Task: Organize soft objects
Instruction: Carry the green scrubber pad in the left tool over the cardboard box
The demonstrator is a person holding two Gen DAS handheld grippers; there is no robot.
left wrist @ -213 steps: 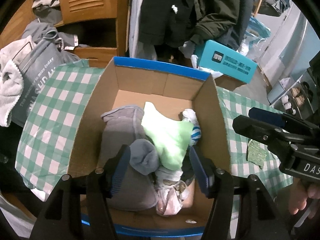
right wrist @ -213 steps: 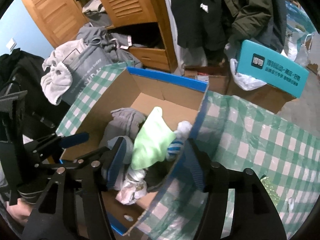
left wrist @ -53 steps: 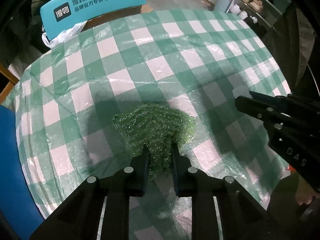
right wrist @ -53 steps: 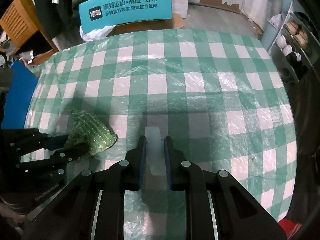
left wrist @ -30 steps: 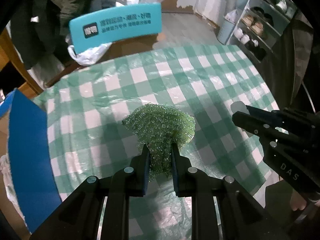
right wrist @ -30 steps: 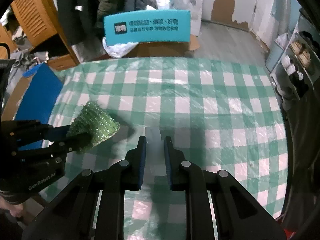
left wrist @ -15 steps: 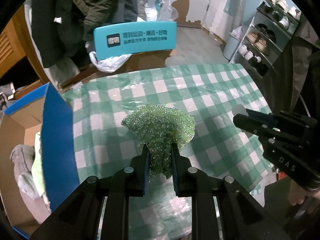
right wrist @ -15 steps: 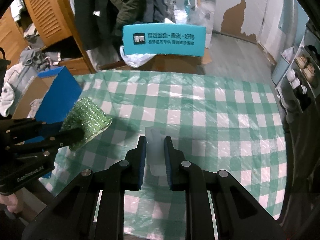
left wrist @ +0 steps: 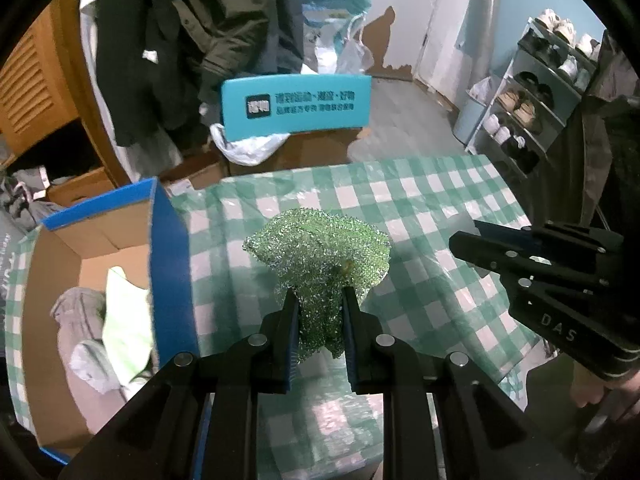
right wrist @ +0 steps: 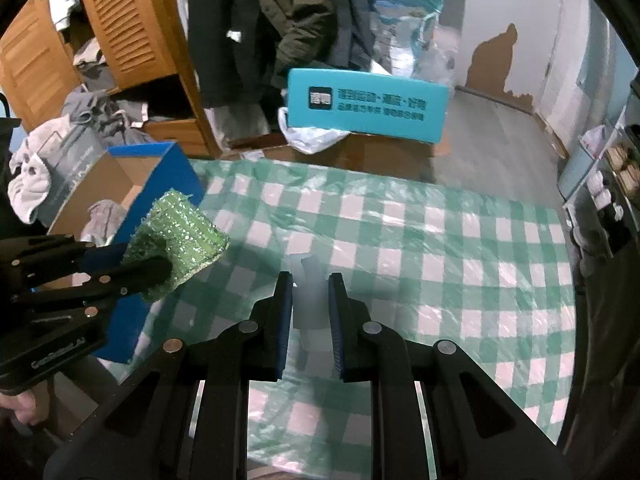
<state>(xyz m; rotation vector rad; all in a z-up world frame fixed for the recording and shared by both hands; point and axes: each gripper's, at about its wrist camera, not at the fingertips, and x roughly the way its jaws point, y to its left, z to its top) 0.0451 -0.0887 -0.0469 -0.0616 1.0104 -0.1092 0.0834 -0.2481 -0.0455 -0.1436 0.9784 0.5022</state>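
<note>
My left gripper [left wrist: 318, 298] is shut on a glittery green scrubbing cloth [left wrist: 320, 256], which hangs in the air above the green-checked tablecloth [left wrist: 420, 200]. At the left stands an open cardboard box with blue flaps [left wrist: 168, 264], holding grey, light green and white soft clothes [left wrist: 120, 312]. In the right wrist view the left gripper [right wrist: 156, 264] carries the cloth [right wrist: 180, 236] just beside the box [right wrist: 160, 172]. My right gripper [right wrist: 310, 280] is shut on a small pale translucent piece [right wrist: 308, 300] above the cloth-covered table [right wrist: 440, 240]. The right gripper [left wrist: 472, 240] also shows at the right of the left wrist view.
A teal lettered box [left wrist: 296, 106] and a white plastic bag [left wrist: 248, 148] sit on a carton beyond the table. Dark coats [right wrist: 280, 20] hang by a wooden wardrobe [right wrist: 120, 20]. A shoe rack [left wrist: 532, 108] stands at the right. Grey and white laundry [right wrist: 48, 160] lies at the left.
Both grippers have risen and swung toward the box, which has come into view on the left. The green cloth left the table and travels in the left gripper; both grips are unchanged.
</note>
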